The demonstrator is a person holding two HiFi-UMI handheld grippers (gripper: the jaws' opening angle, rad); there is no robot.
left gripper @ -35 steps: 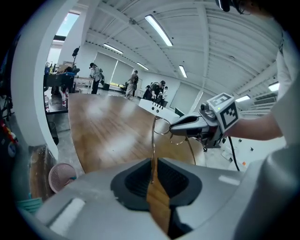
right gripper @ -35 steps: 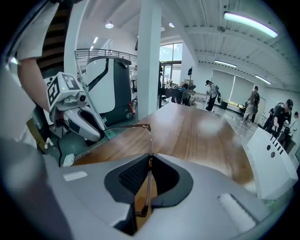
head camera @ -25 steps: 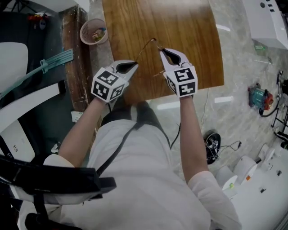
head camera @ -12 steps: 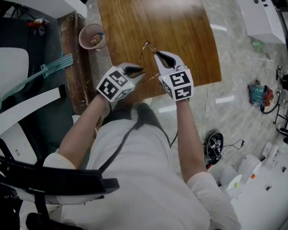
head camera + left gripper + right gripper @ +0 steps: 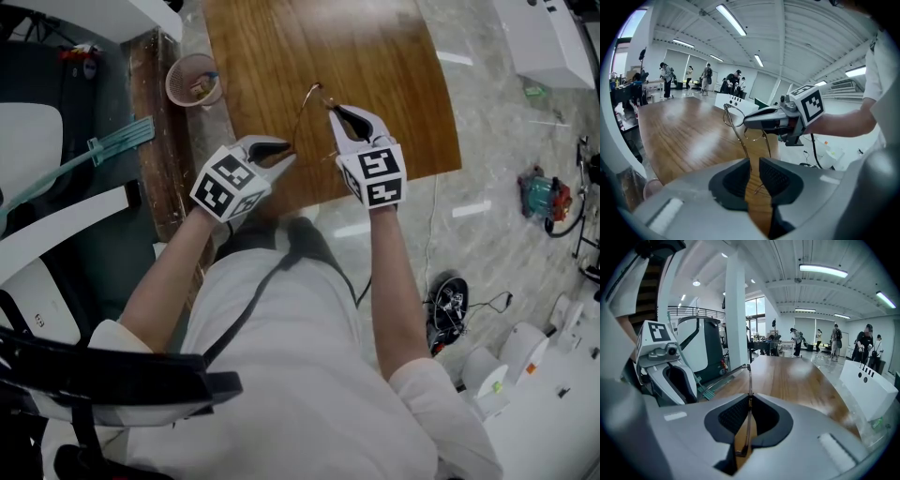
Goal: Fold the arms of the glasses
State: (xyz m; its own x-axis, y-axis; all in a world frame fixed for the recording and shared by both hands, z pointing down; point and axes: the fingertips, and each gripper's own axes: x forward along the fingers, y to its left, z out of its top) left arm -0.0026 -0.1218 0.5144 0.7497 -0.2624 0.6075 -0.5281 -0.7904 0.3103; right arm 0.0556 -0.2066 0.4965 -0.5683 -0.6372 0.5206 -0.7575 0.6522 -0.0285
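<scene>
1. Left gripper: the dark ribbed pads stand apart and have just been opening. One slim arm of the thin gold wire-framed glasses runs down into the gap. I see neither pad pressing on it.
2. Right gripper: the jaws are drawn almost together and pinch the glasses. The wire stands up out of the pads and bends off to the left at its top.
3. In the left gripper view, the right gripper holds the glasses by the front. A round lens rim sits just beyond its tips, and the arms hang toward my left jaws.
4. In the head view, the glasses are held in the air above the glossy brown wooden table, between the two grippers.
5. Also in the head view, the left gripper and right gripper sit close together over the table's near edge. Each carries its black-and-white marker cube nearest the wrist.
6. A small pink plastic basket with bits inside sits off the table's left side, well apart from the grippers.
7. Pale marbled floor lies to the right of the table.
</scene>
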